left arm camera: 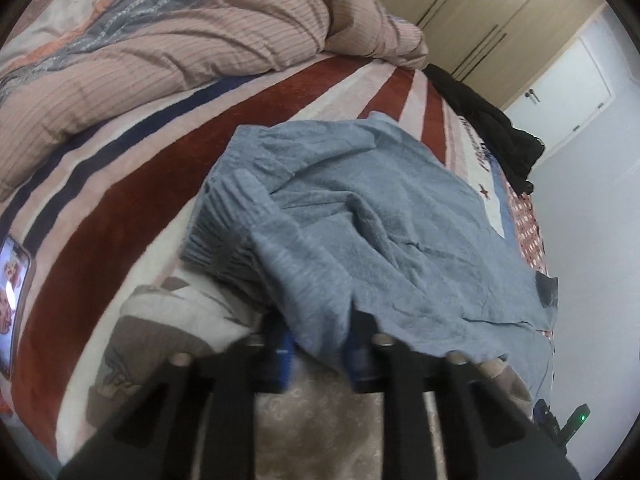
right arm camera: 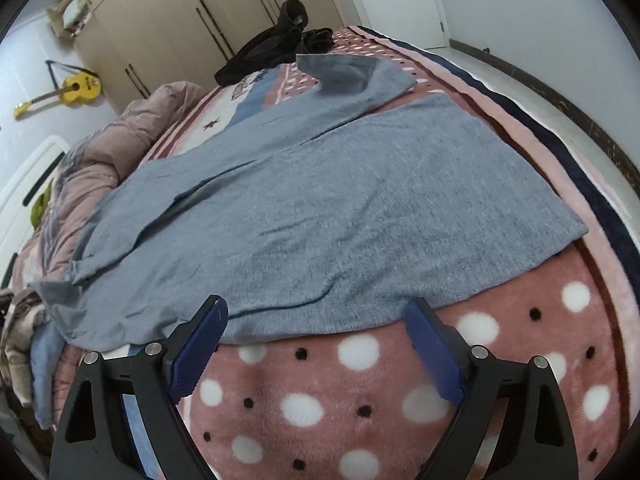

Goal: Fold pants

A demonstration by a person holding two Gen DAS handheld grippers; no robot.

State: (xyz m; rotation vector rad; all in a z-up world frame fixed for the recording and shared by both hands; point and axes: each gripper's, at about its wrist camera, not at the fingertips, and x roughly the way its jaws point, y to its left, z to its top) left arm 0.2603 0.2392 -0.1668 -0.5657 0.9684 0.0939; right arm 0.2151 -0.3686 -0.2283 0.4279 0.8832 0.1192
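Observation:
Grey-blue pants (right arm camera: 320, 208) lie spread on the bed, both legs stretching away in the right wrist view, the far leg's cuff curled up (right arm camera: 340, 72). In the left wrist view the waist end of the pants (left arm camera: 360, 232) is bunched, its ribbed waistband at the left. My left gripper (left arm camera: 320, 344) is shut on a fold of the pants fabric, which drapes over its blue pads. My right gripper (right arm camera: 316, 344) is open and empty, its fingertips at the near edge of the pants over the polka-dot blanket.
A pink quilt (left arm camera: 160, 48) is heaped at the head of the bed. Black clothes (right arm camera: 272, 48) lie at the far edge. A phone (left arm camera: 12, 288) lies on the striped blanket. Wardrobes (right arm camera: 168, 8), a door (right arm camera: 396, 0) and a yellow guitar (right arm camera: 76, 88) stand beyond.

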